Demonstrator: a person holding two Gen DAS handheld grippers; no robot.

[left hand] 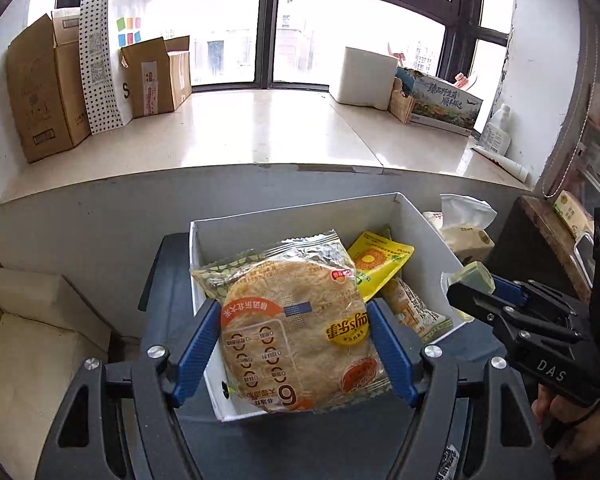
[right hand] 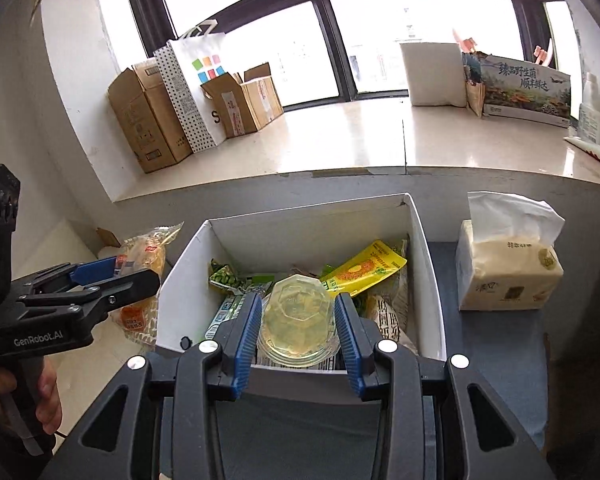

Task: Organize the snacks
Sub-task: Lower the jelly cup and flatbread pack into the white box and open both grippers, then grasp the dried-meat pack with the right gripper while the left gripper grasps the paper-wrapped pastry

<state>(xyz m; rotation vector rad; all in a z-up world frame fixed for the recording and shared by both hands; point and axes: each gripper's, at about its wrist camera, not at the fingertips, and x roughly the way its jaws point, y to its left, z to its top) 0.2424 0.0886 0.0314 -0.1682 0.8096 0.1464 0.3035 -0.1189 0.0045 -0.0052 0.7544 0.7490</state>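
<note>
Blue pads of the left gripper (left hand: 296, 344) clamp a round flatbread pack (left hand: 296, 332) above the white box (left hand: 420, 220) of snacks, while the right gripper (right hand: 296, 320) pinches a clear jelly cup (right hand: 298, 316) over the same box, beside a tissue pack (right hand: 508, 268).

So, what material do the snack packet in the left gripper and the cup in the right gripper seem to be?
Snack packet: thin glossy plastic film with a foil-like silver top, judging by its crinkles and glare. Cup: clear, rigid-looking plastic; yellowish contents show through its faceted base. Which plastic, I cannot tell.
</note>
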